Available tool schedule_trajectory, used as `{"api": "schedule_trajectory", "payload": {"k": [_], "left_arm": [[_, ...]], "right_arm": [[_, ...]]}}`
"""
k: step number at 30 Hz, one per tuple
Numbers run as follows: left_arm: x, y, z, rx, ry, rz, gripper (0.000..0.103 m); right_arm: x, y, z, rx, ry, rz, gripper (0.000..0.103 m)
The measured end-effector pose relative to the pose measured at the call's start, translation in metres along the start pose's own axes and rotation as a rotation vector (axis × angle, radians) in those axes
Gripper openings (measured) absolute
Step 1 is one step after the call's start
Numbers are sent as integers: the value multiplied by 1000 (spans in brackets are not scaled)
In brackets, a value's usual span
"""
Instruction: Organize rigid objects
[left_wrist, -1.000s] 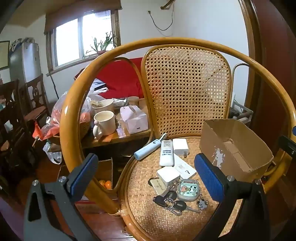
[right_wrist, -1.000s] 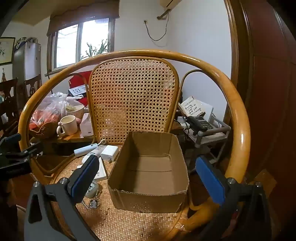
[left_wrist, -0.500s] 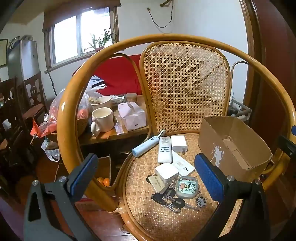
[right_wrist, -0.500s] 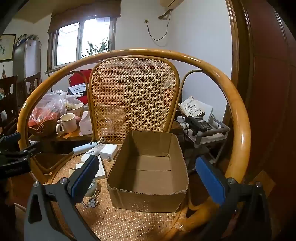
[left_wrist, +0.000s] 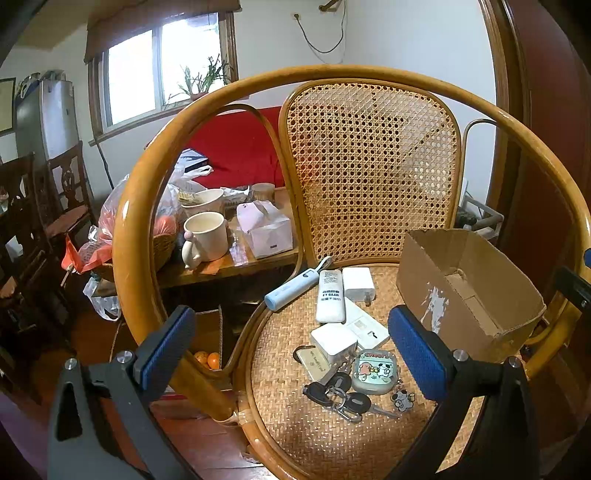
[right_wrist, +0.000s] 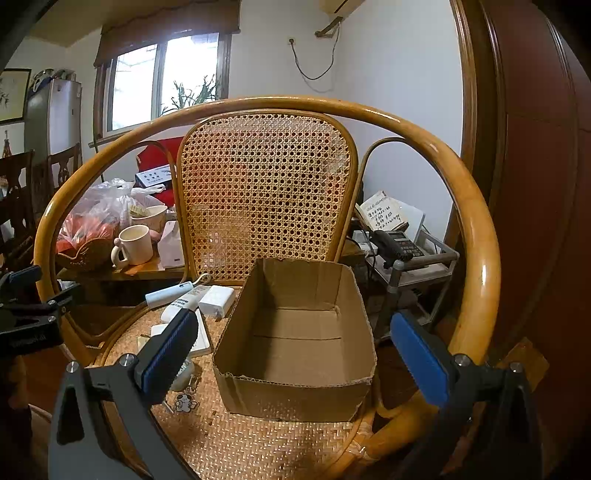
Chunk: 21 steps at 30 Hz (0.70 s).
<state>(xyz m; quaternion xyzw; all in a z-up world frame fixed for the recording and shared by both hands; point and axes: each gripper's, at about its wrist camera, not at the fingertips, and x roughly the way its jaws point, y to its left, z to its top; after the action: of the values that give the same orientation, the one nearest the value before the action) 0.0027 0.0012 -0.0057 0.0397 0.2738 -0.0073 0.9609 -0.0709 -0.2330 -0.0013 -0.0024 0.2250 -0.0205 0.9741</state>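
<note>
Left wrist | left tool released | keys just below-right | right tool released

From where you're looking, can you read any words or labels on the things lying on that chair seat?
"CHEERS" appears to be printed along the top of the cartoon case, though I am not sure of it.
White remote: a dark label with lettering, too blurred to read.
Small tag beside the keys: print too small to read.
Cardboard box: no writing visible.
</note>
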Motion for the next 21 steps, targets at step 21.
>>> {"api": "schedule_trajectory", "payload": {"k": [21], "left_arm": [[0,2,-1,-4,7,-4,103]], "right_arm": [[-2,3,0,0,-2,6,103]]}}
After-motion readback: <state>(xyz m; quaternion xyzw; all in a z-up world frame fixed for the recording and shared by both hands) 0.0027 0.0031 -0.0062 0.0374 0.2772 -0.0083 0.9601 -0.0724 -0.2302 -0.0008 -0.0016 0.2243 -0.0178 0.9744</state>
